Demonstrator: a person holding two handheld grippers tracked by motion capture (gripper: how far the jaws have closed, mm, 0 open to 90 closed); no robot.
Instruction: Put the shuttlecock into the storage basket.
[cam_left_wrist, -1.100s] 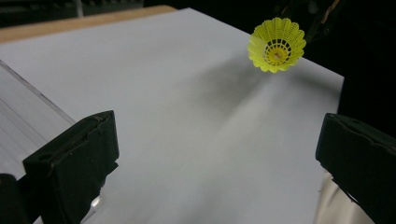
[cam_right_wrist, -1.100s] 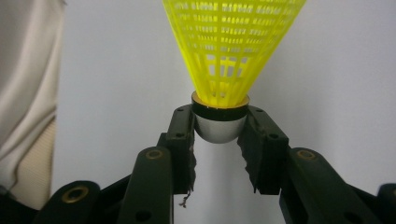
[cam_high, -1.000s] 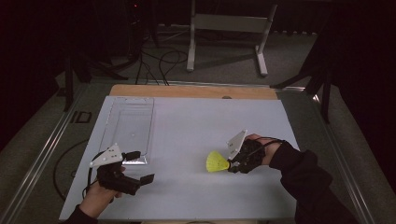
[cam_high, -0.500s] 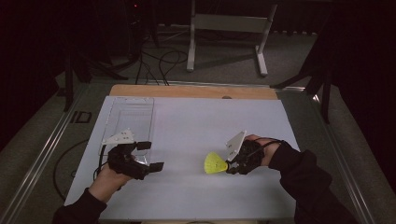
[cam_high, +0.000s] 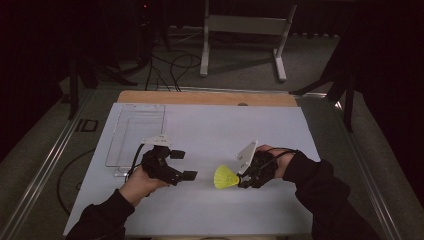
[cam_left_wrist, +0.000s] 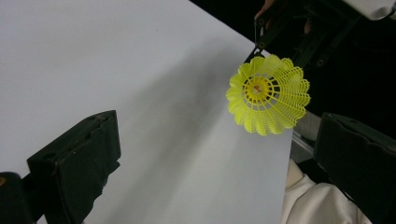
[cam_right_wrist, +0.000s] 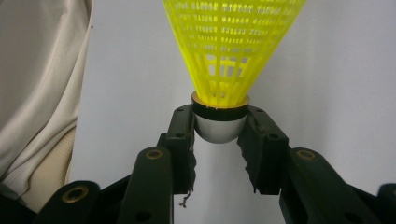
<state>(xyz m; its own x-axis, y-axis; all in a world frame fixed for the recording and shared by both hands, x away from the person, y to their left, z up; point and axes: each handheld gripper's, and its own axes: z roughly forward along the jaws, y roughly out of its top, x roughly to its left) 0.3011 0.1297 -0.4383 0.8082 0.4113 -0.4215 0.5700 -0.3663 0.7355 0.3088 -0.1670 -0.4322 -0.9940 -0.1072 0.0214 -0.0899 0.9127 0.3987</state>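
Above the white counter (cam_high: 210, 130), a yellow shuttlecock (cam_high: 226, 177) hangs in the right gripper (cam_high: 243, 181).
Its 2 jaws clamp the shuttlecock's rounded base, skirt pointing toward the left gripper (cam_high: 184, 165), whose jaws stand wide apart and hold nothing, near the shuttlecock without touching it. A clear tray (cam_high: 134, 135) lies at the counter's left.

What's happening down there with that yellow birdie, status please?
Right tool clamped on yellow shuttlecock by its cap. Left tool open, facing its skirt. Nothing between them on the white sheet.
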